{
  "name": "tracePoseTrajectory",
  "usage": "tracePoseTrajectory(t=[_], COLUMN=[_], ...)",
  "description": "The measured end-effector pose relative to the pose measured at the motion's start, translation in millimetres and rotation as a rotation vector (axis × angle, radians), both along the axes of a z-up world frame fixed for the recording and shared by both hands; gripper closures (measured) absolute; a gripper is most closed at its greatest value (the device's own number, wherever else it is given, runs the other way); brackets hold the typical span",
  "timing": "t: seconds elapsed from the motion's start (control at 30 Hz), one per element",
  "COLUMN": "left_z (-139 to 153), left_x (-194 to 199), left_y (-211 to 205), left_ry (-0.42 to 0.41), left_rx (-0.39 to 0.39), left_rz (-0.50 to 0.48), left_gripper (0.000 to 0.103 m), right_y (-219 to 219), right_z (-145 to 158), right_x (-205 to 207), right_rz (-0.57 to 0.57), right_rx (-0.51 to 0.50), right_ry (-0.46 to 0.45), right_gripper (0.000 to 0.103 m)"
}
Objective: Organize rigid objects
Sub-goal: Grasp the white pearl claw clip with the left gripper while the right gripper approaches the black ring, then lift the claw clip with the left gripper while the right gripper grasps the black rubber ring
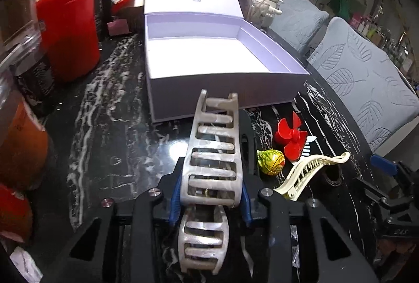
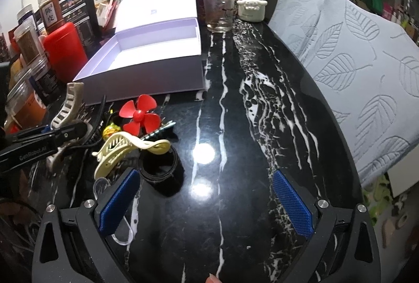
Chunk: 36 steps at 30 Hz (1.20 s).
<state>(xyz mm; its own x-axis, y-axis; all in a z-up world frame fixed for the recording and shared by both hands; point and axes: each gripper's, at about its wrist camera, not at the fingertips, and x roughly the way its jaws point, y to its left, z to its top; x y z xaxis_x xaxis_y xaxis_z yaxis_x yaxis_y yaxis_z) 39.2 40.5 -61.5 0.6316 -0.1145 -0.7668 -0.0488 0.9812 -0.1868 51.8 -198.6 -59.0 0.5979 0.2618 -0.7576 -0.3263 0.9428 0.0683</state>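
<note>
Lengthwise, hair claw [image 1: 213, 152] toward box [image 1: 222, 97].

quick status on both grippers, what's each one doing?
Left gripper: jaws closed on the grey hair claw clip, holding it.
Right gripper: jaws open, nothing between them, over the bare black marble table.

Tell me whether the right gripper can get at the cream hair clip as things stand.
Probably yes. The right gripper stands open and empty, and the cream hair clip lies just beyond its left finger on the black marble table. A black band touches the clip, and the left gripper works close by.
</note>
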Motion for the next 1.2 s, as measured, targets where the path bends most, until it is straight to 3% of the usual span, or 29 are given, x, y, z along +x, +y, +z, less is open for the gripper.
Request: tracePoseTrajectory(t=[0.17, 0.37, 0.6, 1.2], left_z=[8.6, 9.2, 7.2, 20.3], left_x=[-13.7, -25.4, -32.3, -55.8], left_y=[9.3, 15.3, 20.3, 7.6], left_ry=[-0.008, -0.004, -0.003, -0.054], left_rx=[0.004, 0.016, 0.012, 0.017], left_rz=[0.022, 0.040, 0.056, 0.027], left_gripper=[0.068, 0.068, 0.068, 0.068], right_y=[6.9, 22.6, 37.5, 19.0], right_z=[-4.8, -18.0, -25.9, -13.9], right_x=[0.1, 4.0, 5.5, -30.3], right_rz=[0.035, 0.082, 0.119, 0.090], right_rx=[0.033, 0.050, 0.018, -0.013], right_ry=[0.016, 0.055, 0.038, -0.023], right_gripper=[0.005, 0.025, 0.062, 0.064])
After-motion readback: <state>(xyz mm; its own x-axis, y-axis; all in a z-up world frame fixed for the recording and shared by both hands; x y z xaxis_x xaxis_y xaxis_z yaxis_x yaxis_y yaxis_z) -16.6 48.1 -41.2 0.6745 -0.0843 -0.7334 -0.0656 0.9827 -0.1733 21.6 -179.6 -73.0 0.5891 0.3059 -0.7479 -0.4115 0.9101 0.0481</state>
